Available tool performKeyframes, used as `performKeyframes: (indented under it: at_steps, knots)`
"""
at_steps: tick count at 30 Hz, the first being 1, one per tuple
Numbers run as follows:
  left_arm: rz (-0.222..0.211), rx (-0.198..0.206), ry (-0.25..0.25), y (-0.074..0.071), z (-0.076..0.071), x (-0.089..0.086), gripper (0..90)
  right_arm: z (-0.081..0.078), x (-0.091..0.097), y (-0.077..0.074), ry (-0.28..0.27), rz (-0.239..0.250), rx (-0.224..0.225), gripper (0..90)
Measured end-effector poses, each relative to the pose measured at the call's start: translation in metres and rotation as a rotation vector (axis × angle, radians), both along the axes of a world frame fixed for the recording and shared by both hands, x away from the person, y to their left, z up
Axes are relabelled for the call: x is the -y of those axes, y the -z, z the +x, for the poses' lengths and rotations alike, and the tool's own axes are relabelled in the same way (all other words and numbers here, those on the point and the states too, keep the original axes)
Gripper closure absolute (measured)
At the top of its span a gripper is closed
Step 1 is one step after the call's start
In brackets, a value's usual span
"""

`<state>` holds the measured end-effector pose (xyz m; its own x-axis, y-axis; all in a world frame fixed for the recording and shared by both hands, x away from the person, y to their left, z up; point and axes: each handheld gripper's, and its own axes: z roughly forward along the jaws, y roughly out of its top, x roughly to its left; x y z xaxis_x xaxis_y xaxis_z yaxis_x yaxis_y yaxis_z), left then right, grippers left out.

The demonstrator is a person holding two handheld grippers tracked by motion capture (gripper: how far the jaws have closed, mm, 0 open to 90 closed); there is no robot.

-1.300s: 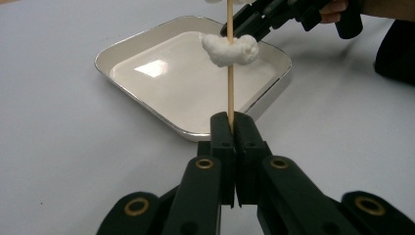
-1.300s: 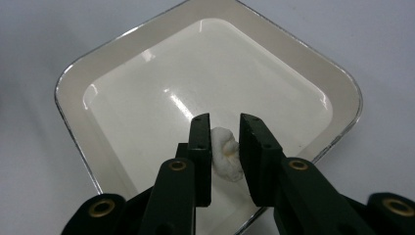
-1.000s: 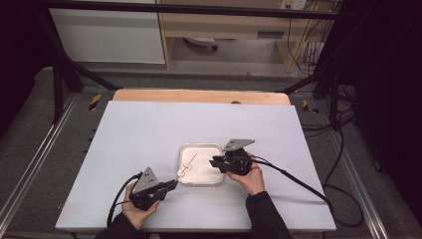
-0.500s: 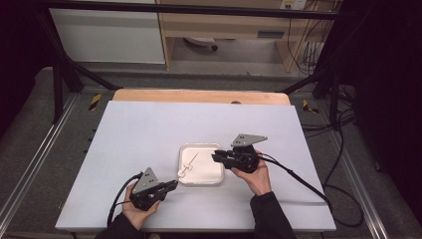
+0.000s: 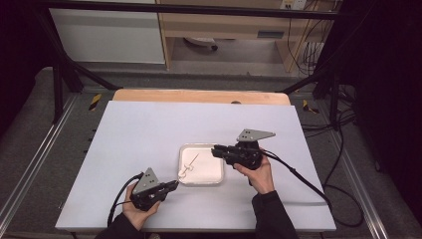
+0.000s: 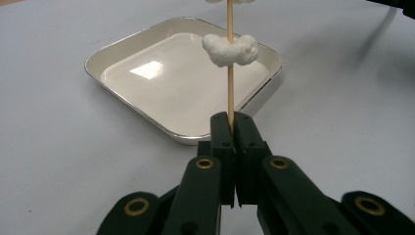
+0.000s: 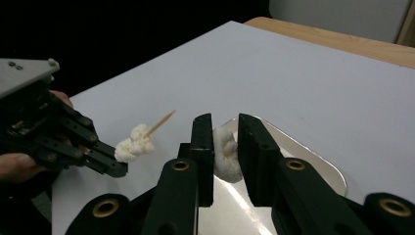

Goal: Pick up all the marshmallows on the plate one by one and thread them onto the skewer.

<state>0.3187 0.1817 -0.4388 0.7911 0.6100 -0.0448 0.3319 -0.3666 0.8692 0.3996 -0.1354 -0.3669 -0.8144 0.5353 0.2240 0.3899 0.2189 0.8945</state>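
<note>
Nearest the person, at the table's (image 5: 149,129) near left, the left gripper (image 5: 169,186) has its jaws pressed together on a thin wooden skewer (image 6: 229,73). That skewer slants up over the near left corner of the white square tray (image 5: 217,178), and a fluffy white marshmallow piece (image 6: 230,49) is threaded on it well above the jaws. Farther off and to the right, the right gripper (image 5: 217,151) hangs over the tray's far right corner. Its jaws pinch a second white marshmallow piece (image 7: 226,152) between them, held near the skewer's pointed tip (image 7: 168,115) but apart from it.
</note>
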Motion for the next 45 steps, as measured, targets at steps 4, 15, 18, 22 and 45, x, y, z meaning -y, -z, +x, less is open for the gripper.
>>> performKeyframes:
  at_steps: [4,15,18,22,45]
  knots:
    - [-0.001,0.002,0.002,0.0,0.0,0.0,88.6,0.0,-0.004,-0.004,-0.019,0.033,-0.01,77.5]
    - [-0.001,0.007,0.012,-0.001,-0.001,0.001,88.6,0.004,-0.018,-0.004,-0.06,0.089,-0.044,77.4]
    - [-0.002,0.008,0.013,-0.001,-0.002,0.002,88.6,0.005,-0.02,-0.004,-0.069,0.103,-0.054,77.4]
    - [-0.002,0.008,0.013,-0.001,-0.001,0.001,88.6,0.006,-0.023,-0.002,-0.075,0.112,-0.066,77.4]
    - [0.026,0.016,0.016,0.0,-0.002,0.003,88.8,0.007,-0.033,0.009,-0.113,0.144,-0.133,78.2]
